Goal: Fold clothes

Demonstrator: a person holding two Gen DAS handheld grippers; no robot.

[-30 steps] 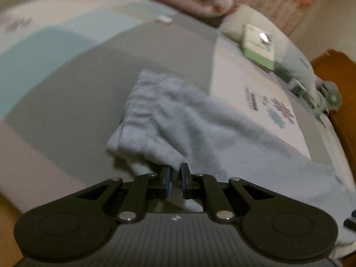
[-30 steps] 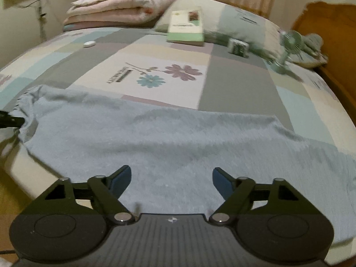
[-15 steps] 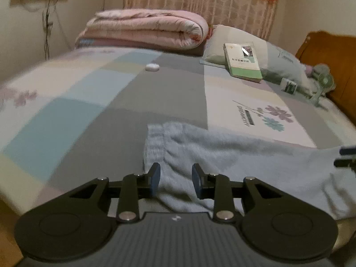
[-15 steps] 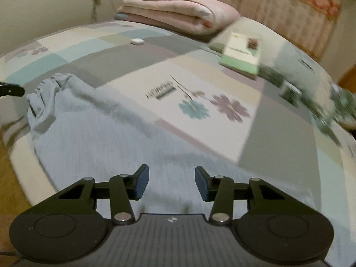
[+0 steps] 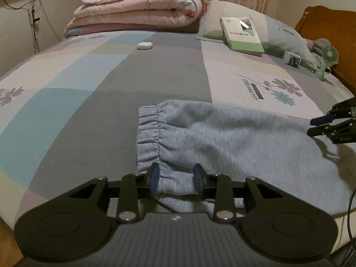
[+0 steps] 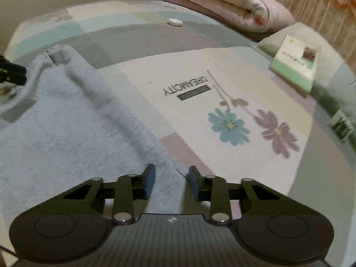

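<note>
Both wrist cams low, close, angled down; share bed (image 5: 155, 71) w/ pants (image 5: 233, 138).

A patchwork bedspread (image 5: 155, 75) stretches ahead of the gripper, printed with flowers (image 6: 231, 126) and lettering to the right. Far ahead, a folded pink quilt (image 5: 138, 11) lies at the bed's far end. A small white case (image 5: 144, 45) sits just before it. Ahead-right, a green book (image 5: 241, 33) leans on a pillow (image 5: 287, 35); a small fan (image 5: 329, 55) and the wooden headboard (image 5: 327, 22) lie further right.
</note>
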